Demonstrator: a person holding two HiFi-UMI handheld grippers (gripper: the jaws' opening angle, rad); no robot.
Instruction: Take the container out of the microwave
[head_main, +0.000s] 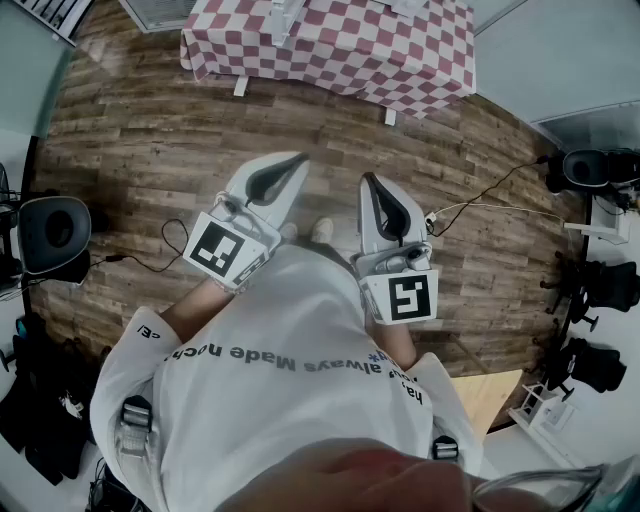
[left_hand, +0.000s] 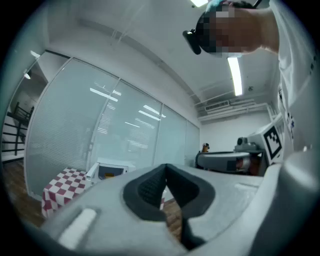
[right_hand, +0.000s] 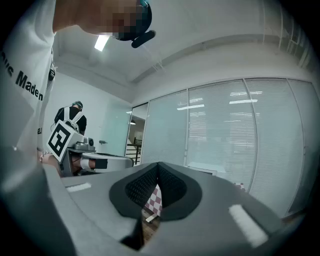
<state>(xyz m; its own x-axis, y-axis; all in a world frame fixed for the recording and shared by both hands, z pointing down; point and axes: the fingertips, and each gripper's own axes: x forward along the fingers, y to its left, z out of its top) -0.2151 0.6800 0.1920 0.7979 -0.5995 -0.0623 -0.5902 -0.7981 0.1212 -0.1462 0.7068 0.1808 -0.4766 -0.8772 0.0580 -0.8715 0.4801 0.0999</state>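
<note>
**Head view: both grippers shut and empty, microwave well apart on the checked table**

The left gripper (head_main: 297, 160) and the right gripper (head_main: 369, 181) are smooth pale grey plastic shells that taper like beaks. They point level toward 12 o'clock above a brown wood-plank floor (head_main: 140, 150). Behind them sit the left marker cube (head_main: 222, 250) and the right marker cube (head_main: 405, 298), white with black squares. At 6 o'clock is the person's white cloth shirt (head_main: 290, 370) with dark lettering. At 12 o'clock, well apart from both grippers, stands a table draped in red-and-white checked cloth (head_main: 330, 50).

In the left gripper view, the black ribbed rubber fingers (left_hand: 147, 187) are pressed together into a peak with nothing between them. The right gripper view shows its own ribbed black fingers (right_hand: 141, 187) closed the same way, also empty.

At about 9 o'clock of the left fingers, a white boxy microwave (left_hand: 112, 171) rests on the checked table, its door swung open to its left. A small yellowish shape (left_hand: 108, 175) shows in its cavity. It is too small to tell whether it is the container.
</note>
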